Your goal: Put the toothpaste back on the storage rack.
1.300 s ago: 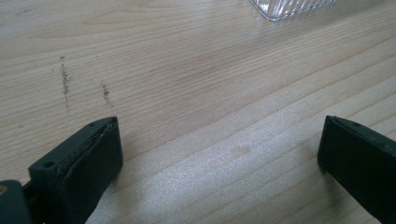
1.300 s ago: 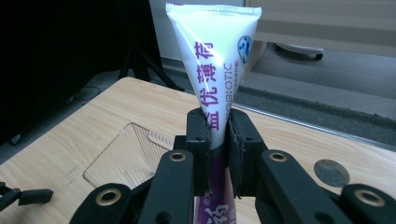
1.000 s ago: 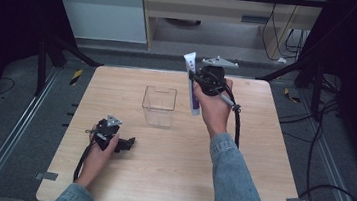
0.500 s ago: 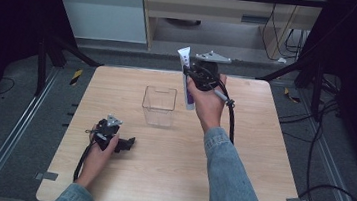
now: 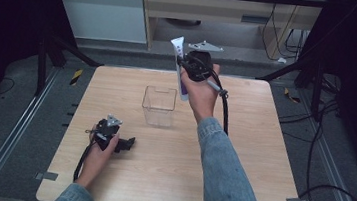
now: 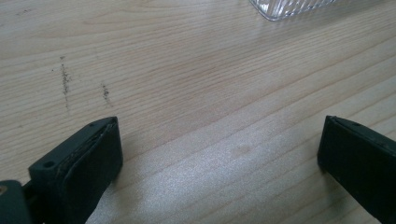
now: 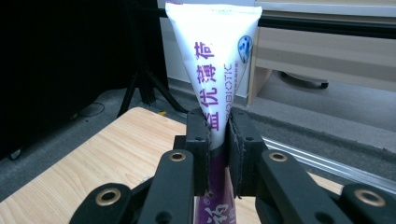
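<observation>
While our right gripper is raised above the far edge of the table, its jaws pinch a white and purple tube at mid-length, crimped end up. It hangs just beside the clear box. Our left gripper rests on the wood nearer us, jaws wide apart, holding nothing.

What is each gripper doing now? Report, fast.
Left gripper: open, empty, low over the table.
Right gripper: closed on the white and purple tube.
</observation>
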Tool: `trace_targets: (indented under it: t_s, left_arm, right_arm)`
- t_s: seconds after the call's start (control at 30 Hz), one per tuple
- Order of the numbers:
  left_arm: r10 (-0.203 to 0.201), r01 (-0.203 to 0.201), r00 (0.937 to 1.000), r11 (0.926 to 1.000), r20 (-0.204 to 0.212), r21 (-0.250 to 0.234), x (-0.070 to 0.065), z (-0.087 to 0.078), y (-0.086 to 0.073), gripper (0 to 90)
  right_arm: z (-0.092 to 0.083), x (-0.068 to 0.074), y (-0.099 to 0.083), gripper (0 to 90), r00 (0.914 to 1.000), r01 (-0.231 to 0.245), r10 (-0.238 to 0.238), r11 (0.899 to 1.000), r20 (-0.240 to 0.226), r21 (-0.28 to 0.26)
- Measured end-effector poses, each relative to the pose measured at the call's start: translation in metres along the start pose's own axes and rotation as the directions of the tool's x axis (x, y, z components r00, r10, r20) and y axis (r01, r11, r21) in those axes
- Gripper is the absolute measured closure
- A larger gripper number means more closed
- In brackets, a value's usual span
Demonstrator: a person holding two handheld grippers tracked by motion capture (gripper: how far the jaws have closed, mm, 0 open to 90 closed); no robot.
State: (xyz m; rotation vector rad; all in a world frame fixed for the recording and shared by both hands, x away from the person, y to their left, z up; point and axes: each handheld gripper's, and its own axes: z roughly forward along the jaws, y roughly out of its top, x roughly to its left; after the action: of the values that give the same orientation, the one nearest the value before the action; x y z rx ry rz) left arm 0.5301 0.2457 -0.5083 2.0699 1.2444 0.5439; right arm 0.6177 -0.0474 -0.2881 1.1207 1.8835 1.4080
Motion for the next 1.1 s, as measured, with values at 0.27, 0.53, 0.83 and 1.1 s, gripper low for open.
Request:
trace_targets:
  t_s: [0.27,0.53,0.83,1.1]
  left_arm:
    - [0.000,0.000,1.0000,1.0000,0.000,0.001,0.000,0.000,0.000,0.0]
    - [0.000,0.000,1.0000,1.0000,0.000,0.001,0.000,0.000,0.000,0.0]
    - [0.000,0.000,1.0000,1.0000,0.000,0.001,0.000,0.000,0.000,0.0]
    - [0.000,0.000,1.0000,1.0000,0.001,0.001,0.000,0.000,0.000,0.0]
  right_arm:
    - [0.006,0.004,0.006,79.8,1.0000,0.004,-0.004,1.000,-0.002,-0.022]
    - [0.013,0.008,0.006,79.8,1.0000,0.001,-0.002,0.999,-0.002,-0.039]
    - [0.020,0.016,0.004,79.8,1.0000,-0.005,0.005,0.999,-0.009,-0.052]
    - [0.027,0.029,-0.004,79.8,0.9998,0.011,-0.012,0.998,-0.013,-0.064]
